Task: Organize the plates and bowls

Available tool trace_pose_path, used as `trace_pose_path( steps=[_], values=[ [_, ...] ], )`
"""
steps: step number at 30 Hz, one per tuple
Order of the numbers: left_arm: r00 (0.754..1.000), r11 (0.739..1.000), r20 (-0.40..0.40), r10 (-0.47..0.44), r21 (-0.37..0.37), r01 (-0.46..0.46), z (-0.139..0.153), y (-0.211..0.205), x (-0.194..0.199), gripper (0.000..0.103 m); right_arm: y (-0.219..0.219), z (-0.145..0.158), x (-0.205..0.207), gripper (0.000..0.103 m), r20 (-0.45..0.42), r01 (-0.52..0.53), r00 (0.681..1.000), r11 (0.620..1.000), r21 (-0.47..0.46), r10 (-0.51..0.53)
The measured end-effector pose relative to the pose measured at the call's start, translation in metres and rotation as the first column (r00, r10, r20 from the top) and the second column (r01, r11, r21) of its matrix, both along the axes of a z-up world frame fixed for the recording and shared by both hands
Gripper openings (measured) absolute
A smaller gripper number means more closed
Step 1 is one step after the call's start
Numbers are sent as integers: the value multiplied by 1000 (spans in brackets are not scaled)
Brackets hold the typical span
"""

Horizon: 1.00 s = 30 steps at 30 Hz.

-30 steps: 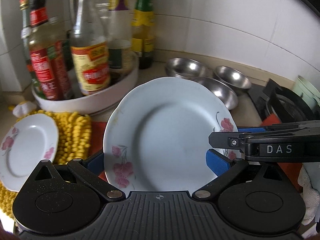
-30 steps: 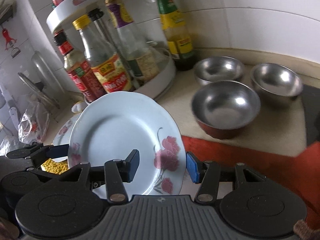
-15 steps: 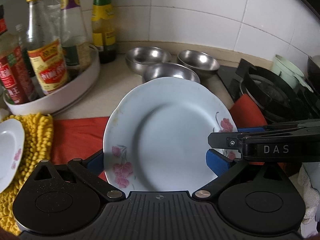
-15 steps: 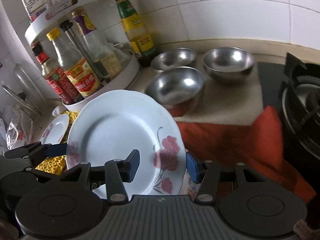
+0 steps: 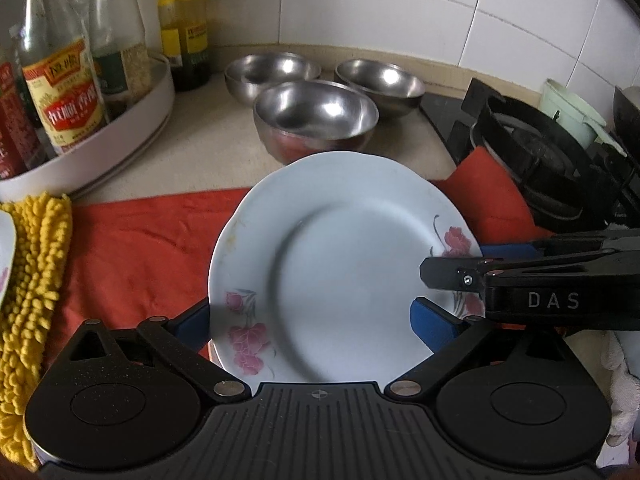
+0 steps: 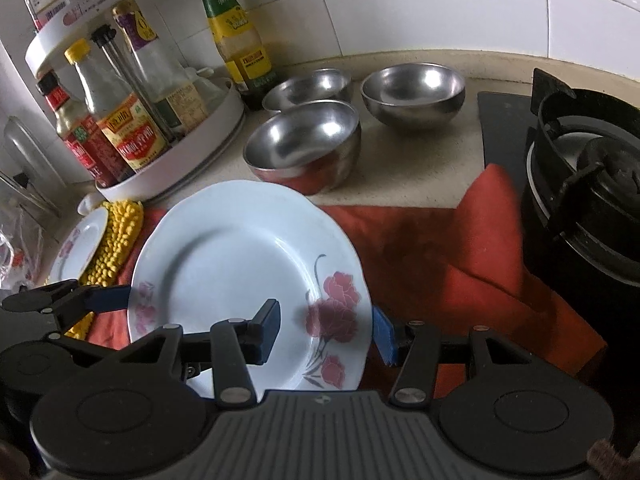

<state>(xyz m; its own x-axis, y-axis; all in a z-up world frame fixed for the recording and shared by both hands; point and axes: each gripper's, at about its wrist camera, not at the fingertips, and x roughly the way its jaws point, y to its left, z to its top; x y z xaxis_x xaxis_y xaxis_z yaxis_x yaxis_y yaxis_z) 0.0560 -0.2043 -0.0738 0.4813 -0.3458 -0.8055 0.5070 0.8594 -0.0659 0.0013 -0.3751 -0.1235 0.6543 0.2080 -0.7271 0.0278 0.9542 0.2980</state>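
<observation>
A white plate with pink flowers (image 5: pixel 336 272) is held above the red cloth (image 5: pixel 132 256). My left gripper (image 5: pixel 312 320) is shut on its near-left rim and my right gripper (image 6: pixel 324 332) is shut on its right rim (image 6: pixel 240 276). The right gripper's arm also shows in the left wrist view (image 5: pixel 532 280). Three steel bowls (image 5: pixel 316 116) stand behind on the counter, also seen in the right wrist view (image 6: pixel 304 144). A second flowered plate (image 6: pixel 78 248) lies at the left on a yellow mat (image 6: pixel 114 240).
A white turntable rack with sauce bottles (image 6: pixel 140 128) stands at the back left. A black gas stove burner (image 6: pixel 588 176) is at the right. A pale green cup (image 5: pixel 568 108) sits behind the stove. Tiled wall runs along the back.
Both grippers have carried the plate to the right and forward, away from the bottle rack and yellow mat, toward the steel bowls and stove. The grip on the plate is unchanged.
</observation>
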Motion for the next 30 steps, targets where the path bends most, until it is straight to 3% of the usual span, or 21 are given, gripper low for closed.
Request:
trace_pose_path(
  steps=[5,11,16,20,30],
  values=[
    [1000,1000,-27,3,7,-2,-10,-2,3,100,5,-4,-1,47,5,-4,1000,998,-57,4],
    [999,1000,-39,19,0,-19,-13,0,6,99,1,-8,1,47,12,-9,1000,998,-56,10],
    [1000,1000,23,-9,-15,9,-2,-2,0,100,5,1,0,48,83,-24,996,993,-118,33],
    [998,1000,65,-10,7,9,2,-4,-5,101,4,1,3,48,79,-25,996,993,-112,34],
    [990,994,96,104,24,-106,9,20,-11,102,17,6,5,48,109,-99,988,989,-108,111]
  ],
)
